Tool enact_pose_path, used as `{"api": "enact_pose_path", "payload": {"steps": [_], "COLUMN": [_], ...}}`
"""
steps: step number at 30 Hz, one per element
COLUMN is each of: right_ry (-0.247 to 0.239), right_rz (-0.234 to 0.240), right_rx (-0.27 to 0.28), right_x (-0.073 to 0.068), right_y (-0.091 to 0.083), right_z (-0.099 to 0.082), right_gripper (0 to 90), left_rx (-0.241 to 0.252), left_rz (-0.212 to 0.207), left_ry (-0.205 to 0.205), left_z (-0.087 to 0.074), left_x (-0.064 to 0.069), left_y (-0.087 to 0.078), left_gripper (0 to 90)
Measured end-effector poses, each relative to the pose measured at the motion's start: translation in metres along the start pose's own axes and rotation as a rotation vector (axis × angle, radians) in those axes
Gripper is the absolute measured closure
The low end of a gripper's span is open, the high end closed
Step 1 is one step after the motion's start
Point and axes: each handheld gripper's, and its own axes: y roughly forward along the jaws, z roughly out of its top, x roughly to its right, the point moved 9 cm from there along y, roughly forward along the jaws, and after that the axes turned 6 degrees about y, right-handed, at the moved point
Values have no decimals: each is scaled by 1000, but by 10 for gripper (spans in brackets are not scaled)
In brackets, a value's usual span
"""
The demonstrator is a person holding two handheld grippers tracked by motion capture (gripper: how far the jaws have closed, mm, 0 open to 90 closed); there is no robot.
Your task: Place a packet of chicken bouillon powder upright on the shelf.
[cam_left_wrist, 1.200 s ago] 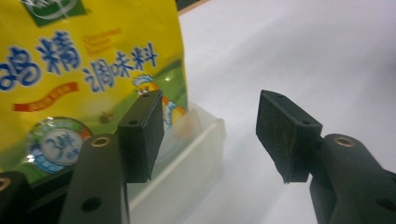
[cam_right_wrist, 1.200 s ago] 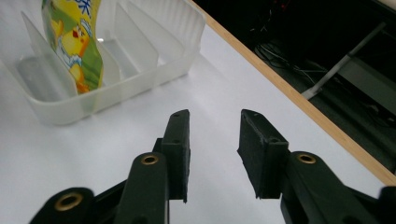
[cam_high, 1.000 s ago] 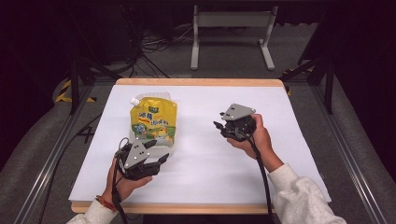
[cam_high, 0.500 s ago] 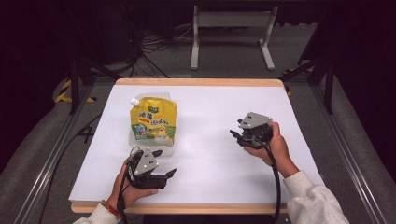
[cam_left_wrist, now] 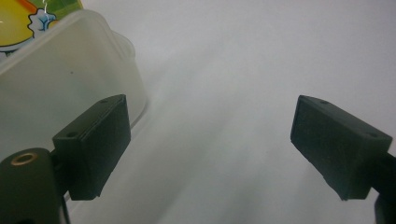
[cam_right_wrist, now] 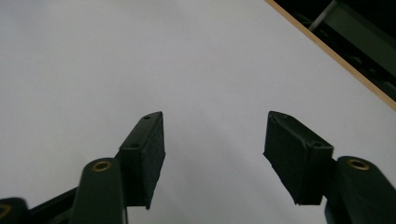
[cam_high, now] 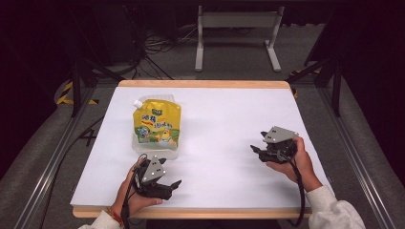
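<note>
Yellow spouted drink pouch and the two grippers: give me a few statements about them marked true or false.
1. The yellow spouted drink pouch lies partly on a clear plastic container. True.
2. The left gripper holds the pouch. False: its jaws are open on nothing, beside the container.
3. The right gripper is open over bare white table cover. True.
4. The pouch lies at the table's right side. False: it lies left of centre.

yellow spouted pouch (cam_high: 157, 125), flat in clear tray (cam_high: 138, 149)
</note>
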Motion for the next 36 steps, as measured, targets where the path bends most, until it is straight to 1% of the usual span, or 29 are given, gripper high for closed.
{"api": "enact_pose_path", "payload": {"steps": [4,5,11,13,14,15,18,20,22,23,24,29,31,32,34,36], "right_ry": [-3,-3,36,40,40,39,65,88,92,98,98,140,142,145,172,181], "right_rz": [-14,-14,-18,-29,-29,-35,-42,-47,-50,-65,-65,-81,-87,-89,-89,-97], "right_rx": [-10,-10,-16,-25,-25,-26,-25,-17,-17,-20,-20,-19,-29,-30,-29,-34], "right_x": [2,2,7,8,8,9,10,12,12,13,13,15,14,15,15,15], "right_y": [-5,-5,-12,-14,-14,-15,-22,-27,-29,-35,-35,-46,-50,-52,-55,-57], "right_z": [-16,-16,-44,-54,-54,-58,-70,-78,-81,-91,-91,-110,-118,-121,-128,-132], "right_gripper": [345,345,289,273,273,267,248,241,237,230,230,215,207,205,201,195], "left_rx": [-7,-7,-26,-31,-31,-36,-45,-45,-45,-48,-51,-49,-47,-45,-44,-42], "left_rz": [-4,-4,9,5,5,8,8,5,4,2,0,-3,-3,-4,-4,-2], "left_ry": [-5,-5,3,-4,-4,-3,-13,-11,-12,-11,-10,-7,-8,-6,-10,-13], "left_z": [-3,-3,-7,-10,-10,-12,-15,-15,-16,-17,-17,-20,-21,-22,-24,-26], "left_x": [0,0,-2,-3,-3,-4,-5,-6,-5,-5,-5,-5,-5,-6,-7,-8], "left_y": [0,0,0,0,0,0,0,0,0,0,0,0,-2,-3,-5,-7], "left_gripper": [117,117,113,110,109,109,105,103,102,101,101,98,96,95,93,93]}}
